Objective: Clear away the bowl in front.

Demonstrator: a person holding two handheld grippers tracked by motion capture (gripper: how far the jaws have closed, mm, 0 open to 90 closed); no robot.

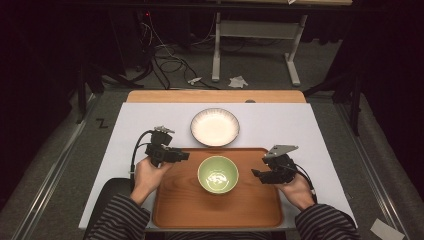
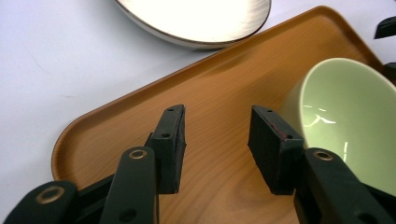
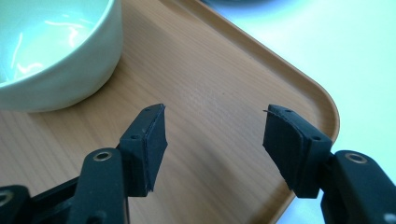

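Observation:
A pale green bowl (image 1: 218, 174) stands upright in the middle of a wooden tray (image 1: 180, 205). Behind the tray a white plate (image 1: 215, 127) with a dark rim rests on the white table. My left gripper (image 1: 184, 155) hovers over the tray's left part, open, with bare wood between its jaws; the green bowl (image 2: 345, 116) lies just right of its right pad. My right gripper (image 1: 256, 174) is over the tray's right part, open and holding nothing, with the bowl (image 3: 51, 51) off to its upper left. The tray's rim (image 3: 299, 79) curves past behind its jaws.
The white table top (image 1: 280, 125) surrounds the tray, with a wooden strip (image 1: 215, 96) along its far edge. Beyond lie a dark floor, cables (image 1: 165, 60) and a metal stand (image 1: 260, 35). The person's striped sleeves (image 1: 120, 217) come in at the bottom.

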